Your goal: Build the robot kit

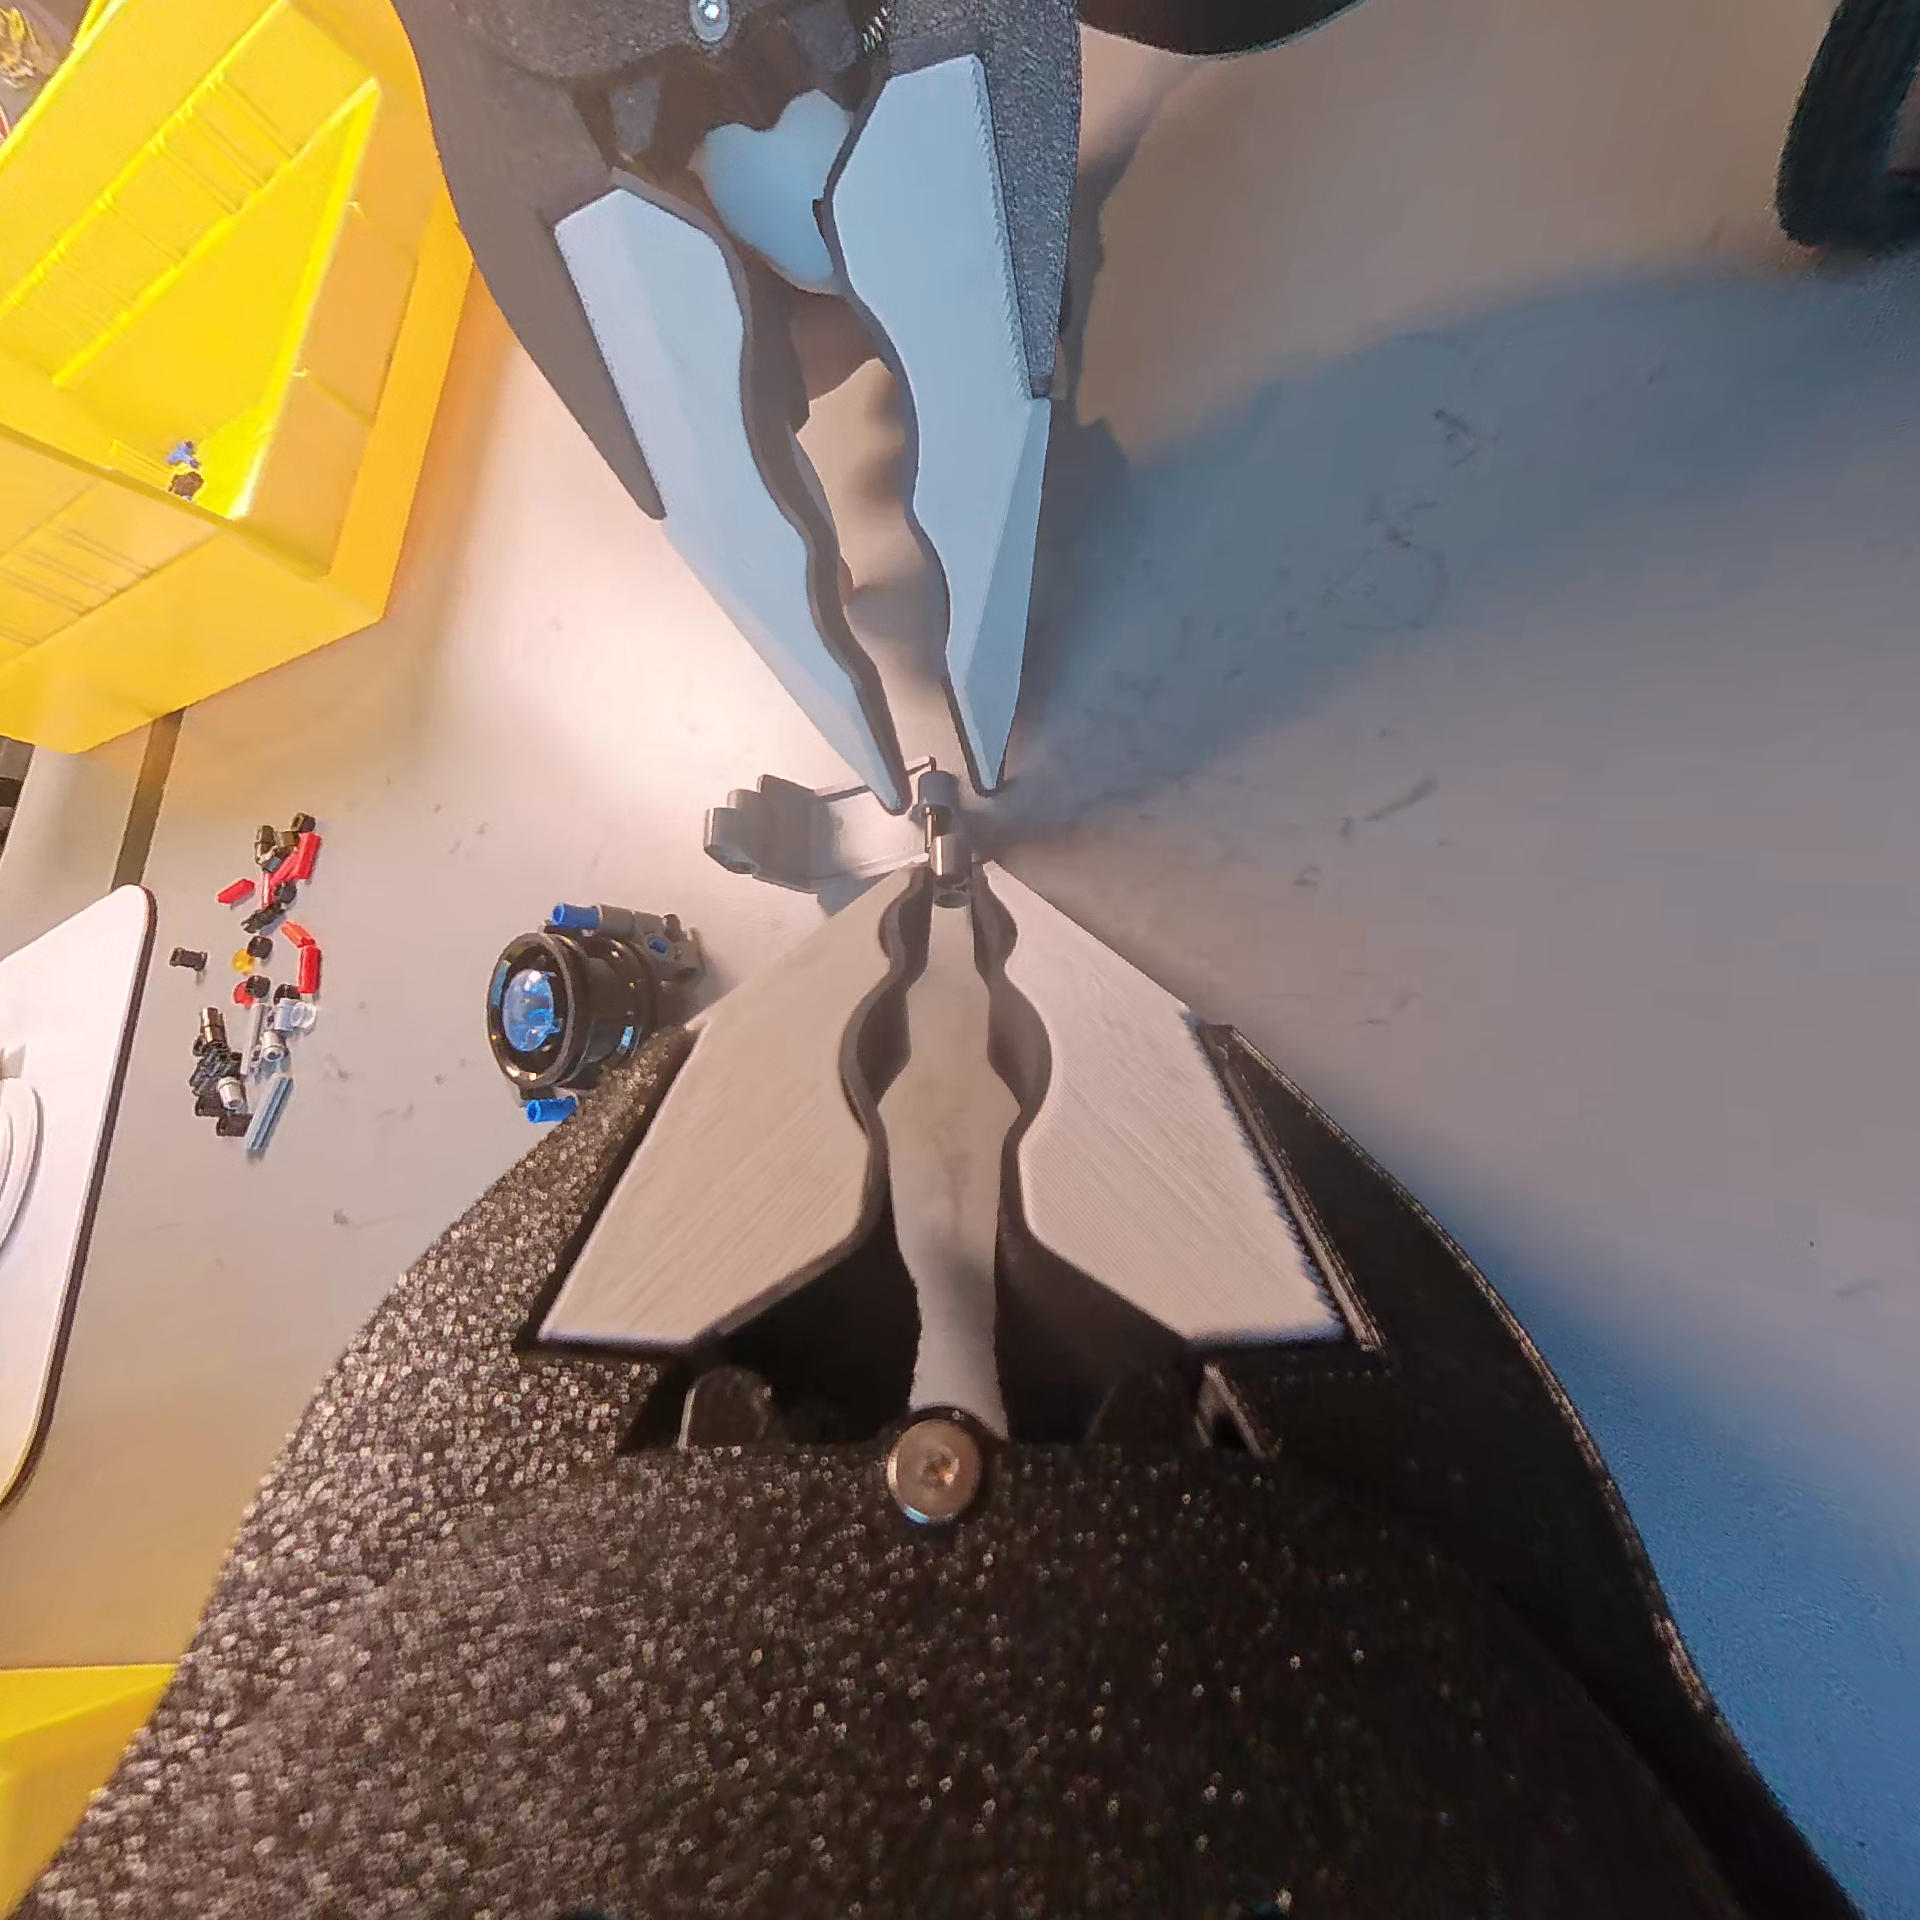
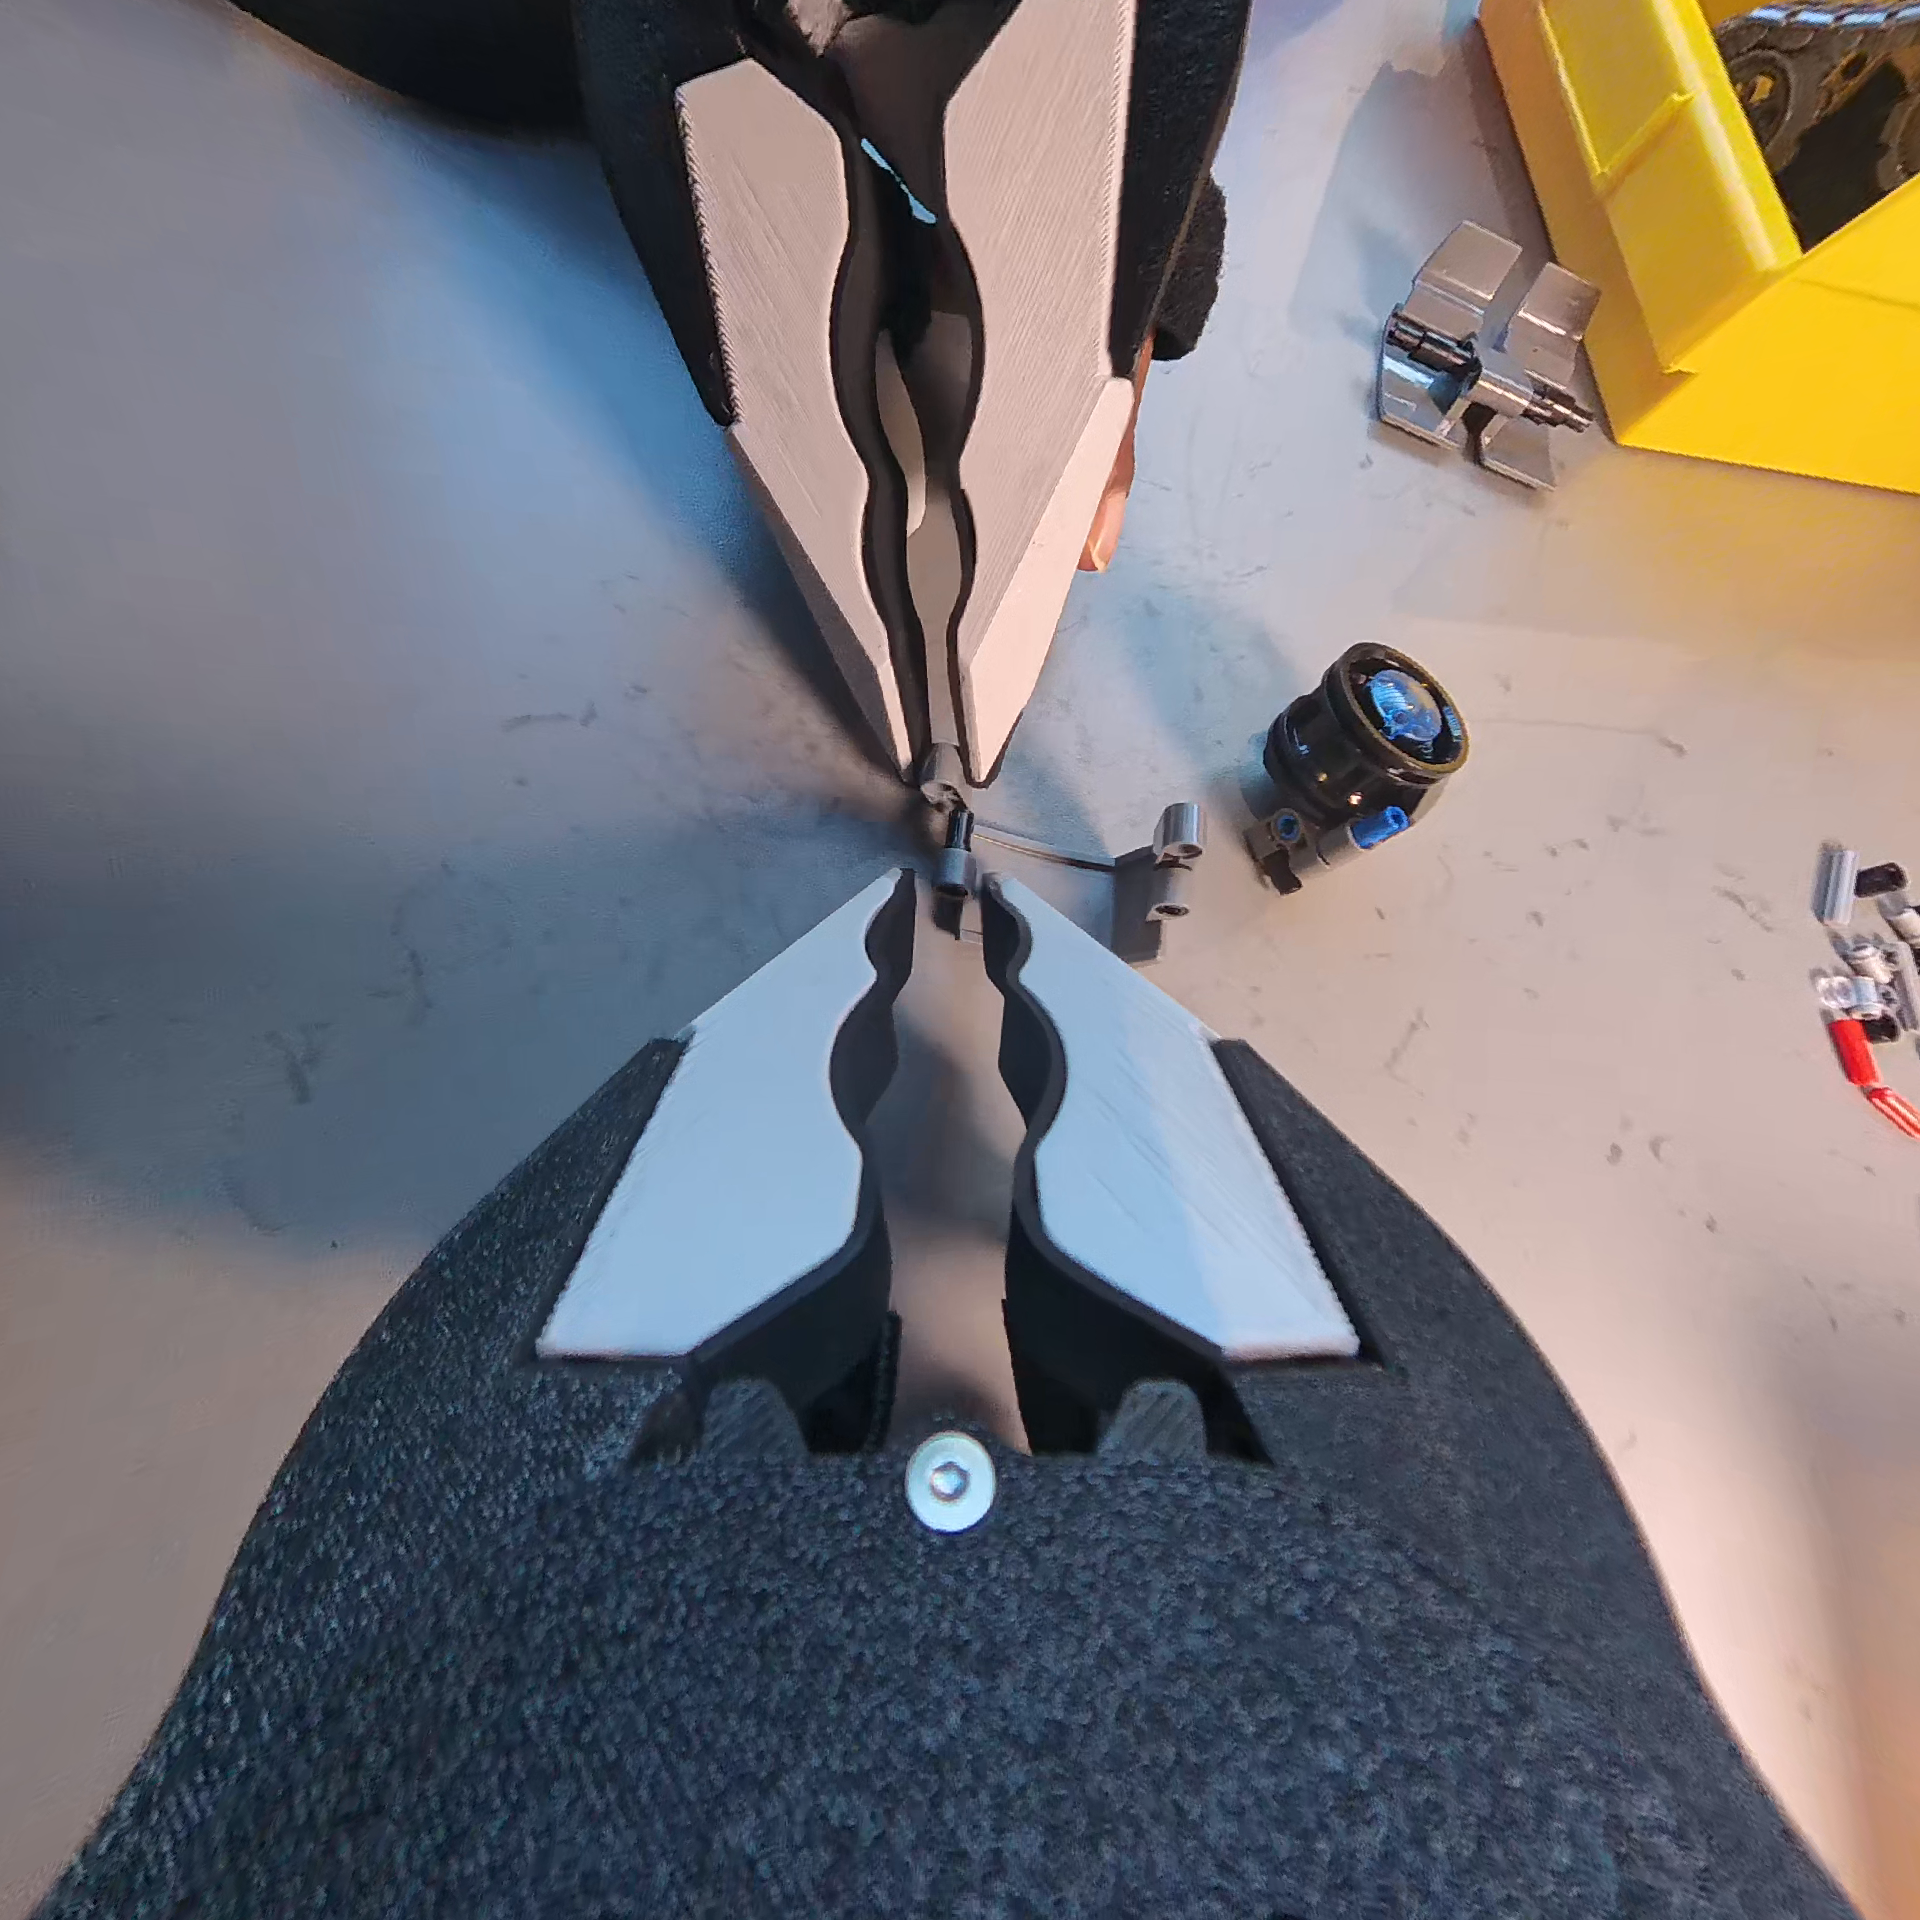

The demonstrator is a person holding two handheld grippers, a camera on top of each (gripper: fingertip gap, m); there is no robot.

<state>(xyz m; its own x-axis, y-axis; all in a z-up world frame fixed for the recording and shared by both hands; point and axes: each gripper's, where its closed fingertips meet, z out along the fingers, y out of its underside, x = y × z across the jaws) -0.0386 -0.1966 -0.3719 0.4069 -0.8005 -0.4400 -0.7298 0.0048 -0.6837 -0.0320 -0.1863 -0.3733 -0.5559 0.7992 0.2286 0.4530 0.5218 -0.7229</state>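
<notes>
Left wrist view, items on grey table (image 1: 1455, 623):

1. Left gripper (image 1: 943, 883), bottom centre. Jaws narrow, tips closed on the near sleeve of a small pin assembly (image 1: 943, 847).
2. Right gripper (image 1: 940, 795), entering from the top, tip to tip with the left. Jaws narrow, tips at the far sleeve of the same assembly.
3. Pin assembly: two short dark-grey sleeves end to end on a thin black pin, held between the two grippers just over the table.
4. Grey bracket (image 1: 769, 831), just left of the tips, joined to the assembly by a thin rod; whether it rests on the table cannot be told.
5. Black lens-like barrel (image 1: 551, 1013) with blue glass face and blue pegs, lying on its side near the left gripper's left finger.
6. Loose small parts (image 1: 260, 966), red, black and grey, scattered well left of the barrel.
7. Yellow bin (image 1: 208, 364), upper left corner.
8. White board (image 1: 62, 1091), left edge.

Right wrist view, same set from the opposite side:

1. Right gripper (image 2: 948, 883), jaws narrow on pin assembly (image 2: 951, 831); left gripper (image 2: 940, 774) opposite.
2. Bracket (image 2: 1164, 873) right of the tips; barrel (image 2: 1351, 758) beyond it.
3. Chrome hinge block (image 2: 1481, 358) beside yellow bin (image 2: 1662, 208), upper right.
4. Small parts (image 2: 1870, 987), right edge.
</notes>
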